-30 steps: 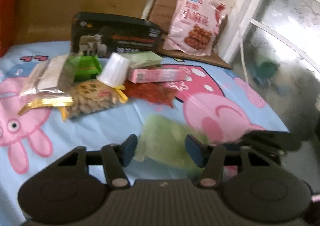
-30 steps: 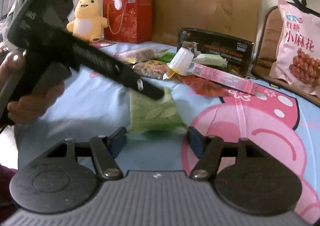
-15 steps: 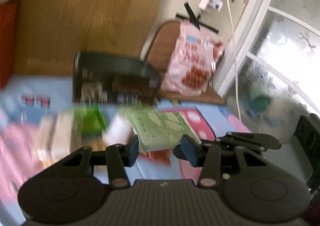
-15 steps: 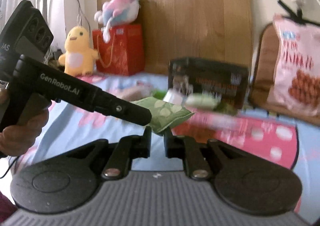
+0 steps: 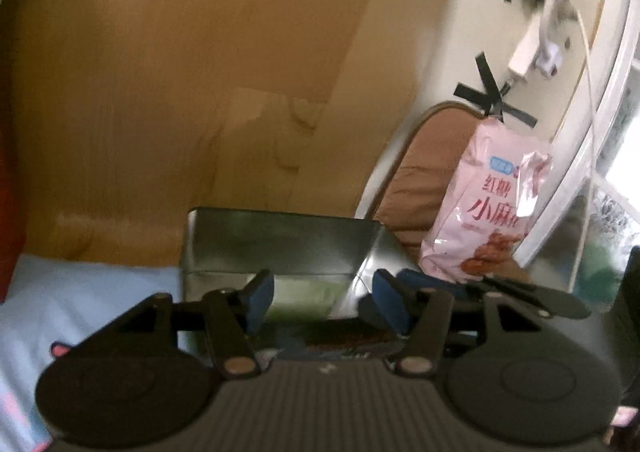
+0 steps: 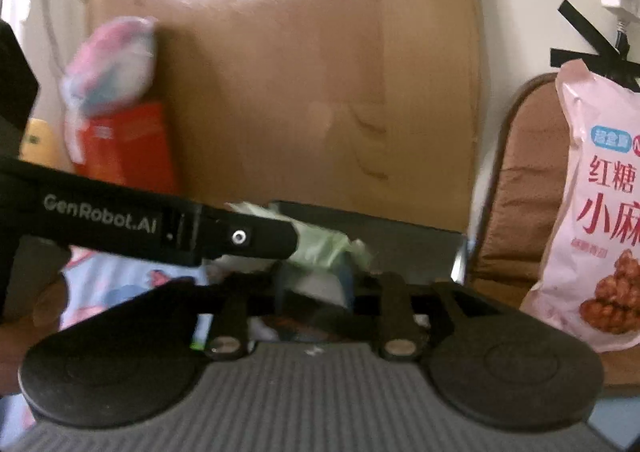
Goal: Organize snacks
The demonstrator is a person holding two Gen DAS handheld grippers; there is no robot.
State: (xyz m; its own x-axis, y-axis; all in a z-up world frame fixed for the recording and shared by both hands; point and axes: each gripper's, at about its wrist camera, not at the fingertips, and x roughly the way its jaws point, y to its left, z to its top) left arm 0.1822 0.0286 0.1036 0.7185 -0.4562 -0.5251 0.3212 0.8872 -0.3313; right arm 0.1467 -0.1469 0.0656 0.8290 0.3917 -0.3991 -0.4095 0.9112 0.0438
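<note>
1. The left hand-held gripper [image 5: 322, 298] has its jaws apart and opening, nothing pinched between them.
2. The right hand-held gripper [image 6: 316, 284] is opening too, with the green packet [image 6: 324, 244] just beyond its tips.
3. The packet sits over the open box [image 5: 280, 244].
4. A pink bag [image 6: 600, 211] stands behind, to the right.

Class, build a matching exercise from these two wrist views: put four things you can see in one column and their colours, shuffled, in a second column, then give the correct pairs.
Things:
1. large snack bag leaning against the cushion
2. snack packet over the open box
3. gift bag at the back left
4. cushion by the wall

Colours:
A. brown
B. pale green
C. pink
D. red

Pairs: 1-C, 2-B, 3-D, 4-A
</note>
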